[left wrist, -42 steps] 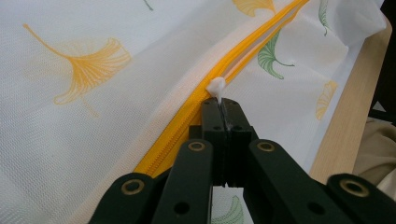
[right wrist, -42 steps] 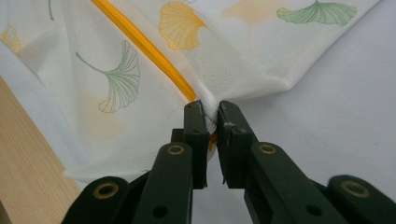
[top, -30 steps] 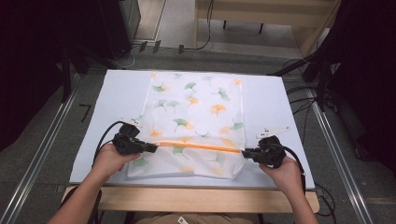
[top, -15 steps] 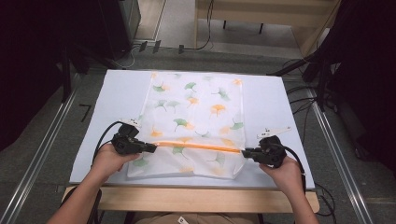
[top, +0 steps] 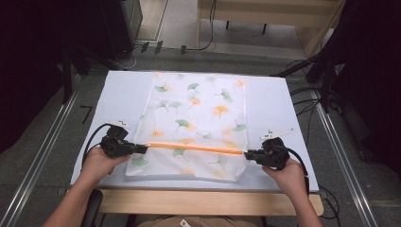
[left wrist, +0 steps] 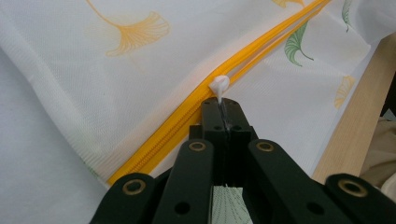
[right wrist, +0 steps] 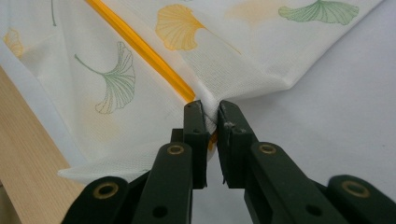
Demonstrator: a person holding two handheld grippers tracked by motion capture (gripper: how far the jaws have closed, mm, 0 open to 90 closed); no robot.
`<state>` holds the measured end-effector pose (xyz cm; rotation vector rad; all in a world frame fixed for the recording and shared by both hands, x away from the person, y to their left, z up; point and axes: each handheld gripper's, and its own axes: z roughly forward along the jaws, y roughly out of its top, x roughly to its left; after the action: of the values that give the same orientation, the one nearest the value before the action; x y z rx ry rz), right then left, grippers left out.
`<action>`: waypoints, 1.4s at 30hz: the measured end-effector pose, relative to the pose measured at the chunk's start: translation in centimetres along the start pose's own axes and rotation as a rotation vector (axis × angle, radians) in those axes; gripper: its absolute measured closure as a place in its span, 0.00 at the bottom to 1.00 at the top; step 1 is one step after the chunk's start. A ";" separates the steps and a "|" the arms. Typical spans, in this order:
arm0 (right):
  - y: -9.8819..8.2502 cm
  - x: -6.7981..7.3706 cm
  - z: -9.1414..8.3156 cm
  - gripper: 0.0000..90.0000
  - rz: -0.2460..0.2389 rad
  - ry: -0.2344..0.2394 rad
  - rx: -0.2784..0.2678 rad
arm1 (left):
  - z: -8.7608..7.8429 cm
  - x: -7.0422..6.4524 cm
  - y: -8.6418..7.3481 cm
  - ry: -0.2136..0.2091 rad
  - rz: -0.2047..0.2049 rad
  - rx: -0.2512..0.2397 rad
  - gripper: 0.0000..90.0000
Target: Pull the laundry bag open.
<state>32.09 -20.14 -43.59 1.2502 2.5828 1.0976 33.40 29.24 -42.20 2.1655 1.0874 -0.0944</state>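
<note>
**Mesh bag pinched at both ends of its zip**

A white mesh laundry bag printed with green and orange ginkgo leaves [top: 196, 125] lies flat on the pale blue table top [top: 279, 104]; whether anything is inside it I cannot tell. Its orange zipper [top: 194, 147] runs across near the person's edge. The left gripper [left wrist: 223, 108], jaws pressed together, pinches the white zipper pull [left wrist: 219, 85]. The right gripper [right wrist: 211, 116] clamps the bag's gathered corner at the zipper's far end. Both hands rest low and level, jaws pointing inward.

The bag [top: 196, 123] was fine white mesh cloth printed with leaves, its orange zipper [top: 194, 147] glossy plastic. Matt black plastic tools carried brass-coloured rivets. The tabletop [top: 269, 94] looked smooth, matt and pale, edged in light wood.
</note>
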 end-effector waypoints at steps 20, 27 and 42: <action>-0.1 -0.2 0.0 0.94 0.002 -0.012 0.005 | 0.4 -0.3 0.1 0.003 0.010 0.012 1.00; -0.1 -0.3 0.0 0.94 0.009 -0.020 0.005 | 0.5 -0.4 0.1 -0.024 -0.001 0.008 1.00; -0.1 -0.4 -0.1 0.94 0.014 -0.021 0.006 | 0.4 -0.4 0.1 -0.035 0.004 0.008 1.00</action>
<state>32.24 -20.59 -43.68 1.2761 2.5677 1.0746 33.31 28.67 -42.33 2.1650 1.0643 -0.1337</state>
